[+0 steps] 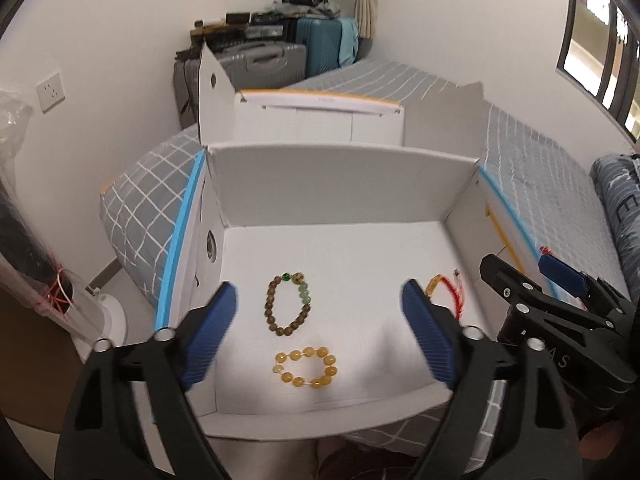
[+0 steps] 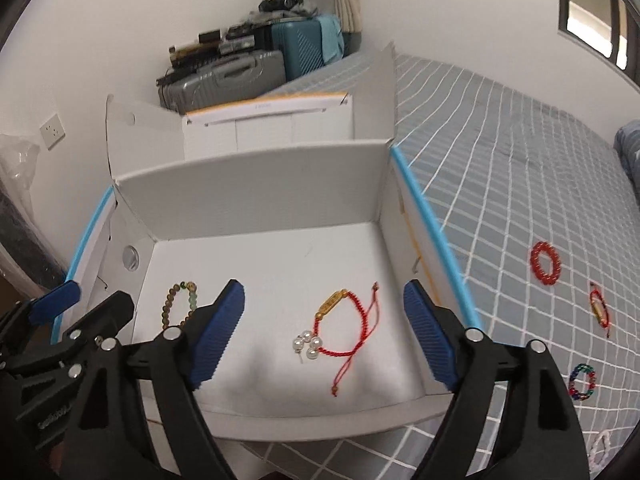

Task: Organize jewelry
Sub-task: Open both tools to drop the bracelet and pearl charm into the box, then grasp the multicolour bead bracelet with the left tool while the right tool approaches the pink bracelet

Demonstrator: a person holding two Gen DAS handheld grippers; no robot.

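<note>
A grey checked bed [image 2: 500, 184] is carrying a white box [image 1: 344, 184]. Left tongs [image 1: 320, 308] and right tongs [image 2: 324, 308] are hovering spread and empty over it. Lying inside are a brown bracelet [image 1: 286, 304], amber bracelet [image 1: 306, 366] and red cord [image 2: 340, 320]. No writing is legible.

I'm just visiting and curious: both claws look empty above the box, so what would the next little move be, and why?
Probably swing the right gripper, open and empty, out to the red ring bracelet on the bedspread. Four pieces already lie in the white box, while several bracelets remain outside on that side.
</note>
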